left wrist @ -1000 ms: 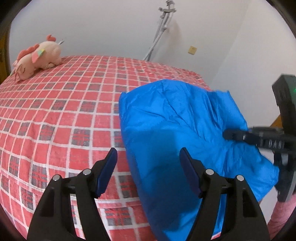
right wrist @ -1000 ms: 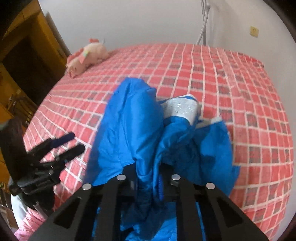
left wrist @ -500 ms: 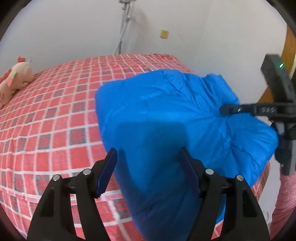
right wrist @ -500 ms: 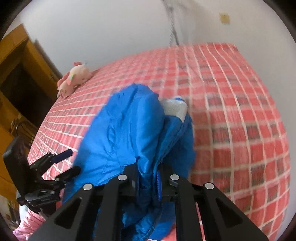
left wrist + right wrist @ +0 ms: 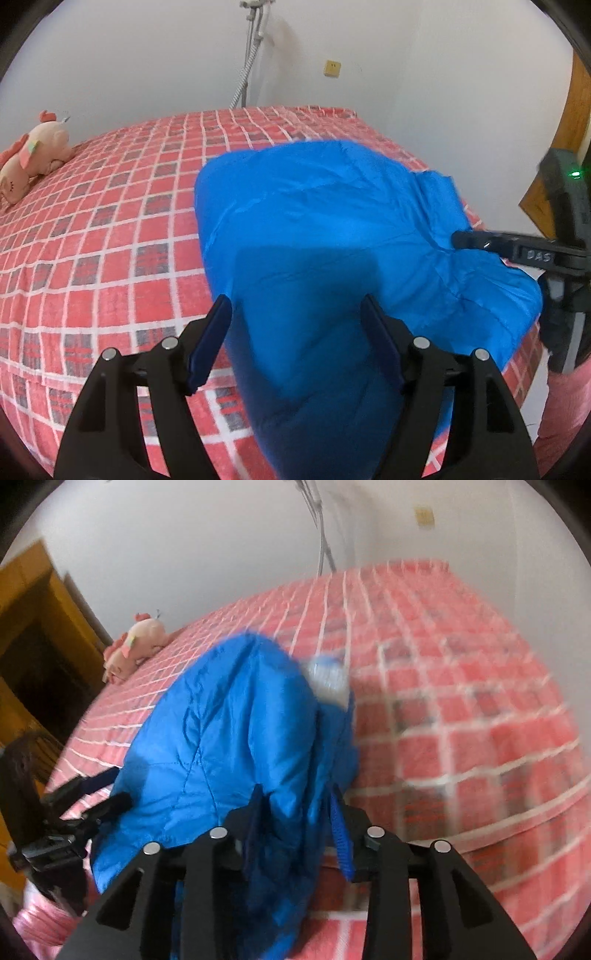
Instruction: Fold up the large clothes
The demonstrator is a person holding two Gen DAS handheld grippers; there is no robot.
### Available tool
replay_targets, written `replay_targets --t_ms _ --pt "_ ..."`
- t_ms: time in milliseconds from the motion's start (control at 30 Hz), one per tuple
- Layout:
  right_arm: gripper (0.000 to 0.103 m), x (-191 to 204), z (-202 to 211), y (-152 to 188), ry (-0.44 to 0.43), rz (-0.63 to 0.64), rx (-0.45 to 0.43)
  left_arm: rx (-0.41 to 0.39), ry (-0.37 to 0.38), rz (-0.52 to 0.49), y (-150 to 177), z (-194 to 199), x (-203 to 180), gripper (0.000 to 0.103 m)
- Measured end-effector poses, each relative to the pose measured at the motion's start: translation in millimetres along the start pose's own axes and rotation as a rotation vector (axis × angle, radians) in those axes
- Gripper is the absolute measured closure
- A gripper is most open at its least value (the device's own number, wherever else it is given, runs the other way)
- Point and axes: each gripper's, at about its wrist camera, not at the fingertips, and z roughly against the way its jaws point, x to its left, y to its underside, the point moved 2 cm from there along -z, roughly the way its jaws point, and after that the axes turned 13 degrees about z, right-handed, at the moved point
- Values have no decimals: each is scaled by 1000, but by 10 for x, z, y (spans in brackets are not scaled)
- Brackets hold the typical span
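Note:
A bright blue puffy jacket (image 5: 325, 229) lies bunched on the near part of the red checked bed (image 5: 110, 229), draping over its front edge. My left gripper (image 5: 297, 343) is open, its fingers straddling the jacket's near fold without closing. My right gripper (image 5: 299, 823) has its fingers parted around a thick bunch of the jacket (image 5: 221, 738), with cloth still between them. In the left wrist view the right gripper's tip (image 5: 476, 242) rests on the jacket's right side. The left gripper shows at the lower left of the right wrist view (image 5: 88, 797).
A pink plush toy (image 5: 29, 162) lies at the bed's far left. A metal stand (image 5: 247, 55) leans on the white back wall. A wooden door frame (image 5: 565, 122) is at the right and a wooden wardrobe (image 5: 33, 635) at the left.
My right gripper's fingers have parted from a tight pinch on the jacket. Both grippers have swung; the jacket has shifted toward the bed's front edge. The left gripper stays open.

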Motion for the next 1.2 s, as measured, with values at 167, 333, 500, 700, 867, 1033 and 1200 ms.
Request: replay_targets --t_ms 167,333,500,700,867,1033,1200 --pt "67 409 336 -271 -35 138 -42 -24 -8 24 23 198 2 31" --pt "70 764 176 -150 -89 245 36 -13 -22 -6 139 183 -78 31" --pt "74 802 53 317 -6 306 94 13 -13 -39 289 118 -110 31" --pt "76 695 -91 738 -17 227 48 11 -17 -67 480 -13 -115 28" --pt "77 674 -85 740 -19 188 17 43 7 -19 435 -75 -42 26" --pt "75 614 188 401 -76 140 -8 71 58 20 185 58 -1 28" --pt "65 629 301 -126 7 139 -66 -6 39 30 -211 137 -87 28"
